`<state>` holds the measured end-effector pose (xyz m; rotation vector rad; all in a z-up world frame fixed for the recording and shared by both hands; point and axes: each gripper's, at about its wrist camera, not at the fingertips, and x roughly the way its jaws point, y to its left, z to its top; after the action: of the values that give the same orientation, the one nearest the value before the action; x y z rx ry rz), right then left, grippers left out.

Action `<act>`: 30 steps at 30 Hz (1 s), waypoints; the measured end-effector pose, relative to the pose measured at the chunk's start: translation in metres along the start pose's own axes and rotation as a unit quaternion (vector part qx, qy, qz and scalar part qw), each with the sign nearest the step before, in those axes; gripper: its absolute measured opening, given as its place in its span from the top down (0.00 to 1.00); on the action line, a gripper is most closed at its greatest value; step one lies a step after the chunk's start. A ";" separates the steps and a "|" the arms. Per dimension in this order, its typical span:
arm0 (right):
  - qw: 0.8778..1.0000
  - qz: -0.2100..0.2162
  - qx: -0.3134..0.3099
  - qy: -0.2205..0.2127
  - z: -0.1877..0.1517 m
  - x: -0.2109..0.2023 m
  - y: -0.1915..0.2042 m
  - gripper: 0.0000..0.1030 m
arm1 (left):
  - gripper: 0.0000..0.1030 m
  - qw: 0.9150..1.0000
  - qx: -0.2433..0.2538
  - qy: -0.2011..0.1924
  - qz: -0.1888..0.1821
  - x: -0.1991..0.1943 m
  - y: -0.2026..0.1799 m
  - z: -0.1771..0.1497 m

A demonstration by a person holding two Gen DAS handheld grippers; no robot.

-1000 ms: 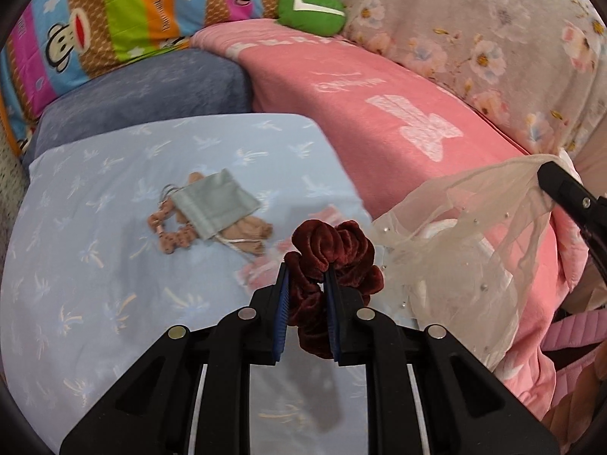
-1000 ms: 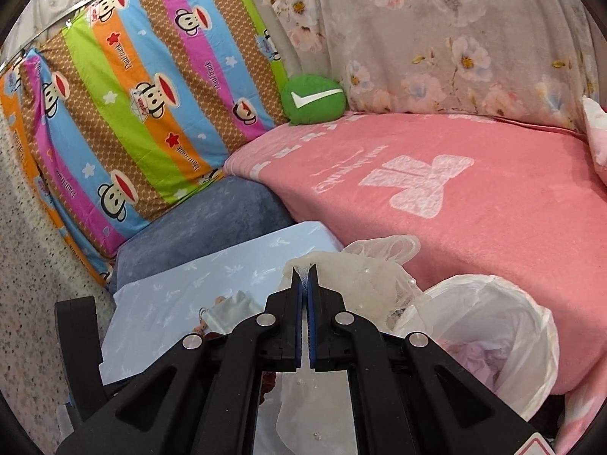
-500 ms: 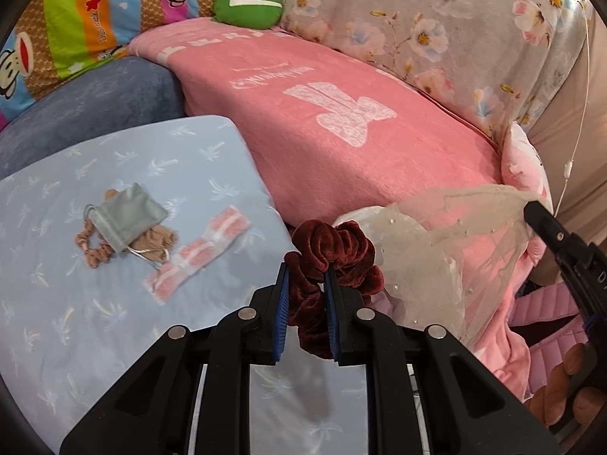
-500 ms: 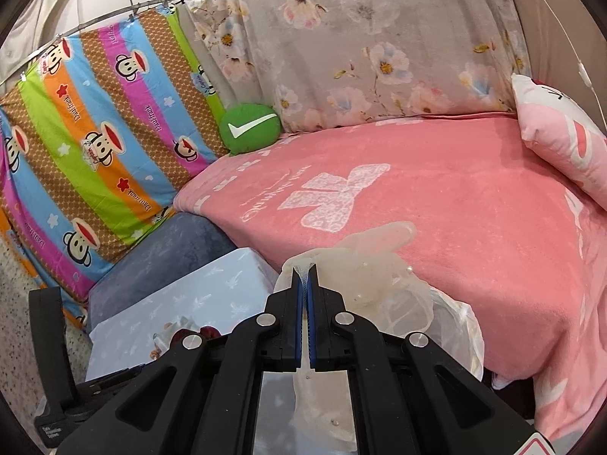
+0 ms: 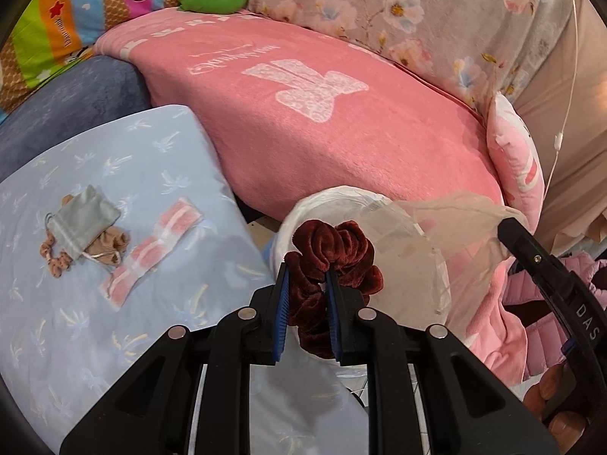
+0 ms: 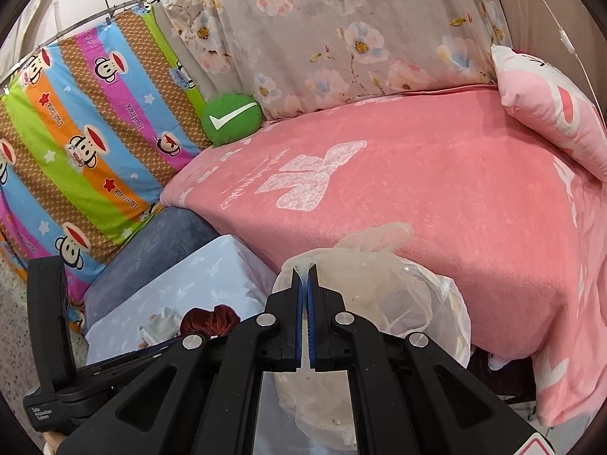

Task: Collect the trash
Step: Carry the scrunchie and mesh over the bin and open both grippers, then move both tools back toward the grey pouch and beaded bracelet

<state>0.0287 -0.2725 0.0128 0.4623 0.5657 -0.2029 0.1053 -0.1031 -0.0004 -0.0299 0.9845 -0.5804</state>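
- Since the earlier frames, both wrist views have swung rightward: the white-lined bin (image 5: 364, 204) now sits directly ahead of the left gripper (image 5: 306, 292), where a second ago the blue sheet filled that space, and the scrunchie has travelled with it.
- Pink blanket (image 5: 322, 125): one, covering the bed behind the bin; undisturbed.
- Blue patterned sheet (image 5: 114, 303): one, to the left of the bin, bearing the uncollected items.
- Bin liner: one, mouth open. One sheer beaded mesh cloth (image 6: 364, 288) is draped over its right side.
- Right gripper (image 6: 304, 280): tongs pressed together on a fold of the mesh cloth, holding it up at the bin's near rim.
- Left gripper: tongs pinching one dark red velvet scrunchie (image 5: 334, 254), which hangs over the bin's near edge, not yet released.
- Items left on the sheet, counted: one pink-and-white striped wrapper strip (image 5: 151, 250), one grey drawstring pouch (image 5: 83, 223), one tan bundle (image 5: 110, 246) partly under the pouch, one brown beaded piece (image 5: 53, 258) beside it. Four in all, well apart from the bin.
- Progress, as a judgement: mid-task. Two pieces are in hand at the bin; neither is seen deposited. Bin contents cannot be read through the cloth.
- Remaining, as a judgement: drop the scrunchie, settle the mesh cloth, then return for the four items on the sheet.
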 end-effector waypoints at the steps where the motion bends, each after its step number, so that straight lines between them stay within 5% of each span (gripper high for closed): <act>1: 1.000 -0.001 0.000 0.002 -0.001 0.001 -0.001 0.98 | 0.82 1.000 0.004 0.002 0.000 0.003 -0.004 0.000; 9: 1.000 -0.005 -0.001 0.014 -0.004 0.006 -0.007 0.96 | 0.76 0.999 0.037 0.010 0.003 0.021 -0.029 0.004; 14: 1.000 -0.007 0.003 0.007 -0.003 0.004 -0.007 0.91 | 0.38 0.999 0.044 -0.011 0.022 0.018 -0.035 0.004; 30: 1.000 -0.002 -0.017 0.025 -0.013 0.010 0.009 0.77 | 0.37 0.998 0.014 -0.025 0.052 0.006 -0.007 -0.002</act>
<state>0.0333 -0.2588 0.0007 0.4338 0.6189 -0.1865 0.1029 -0.1116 -0.0048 0.0317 0.9243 -0.4962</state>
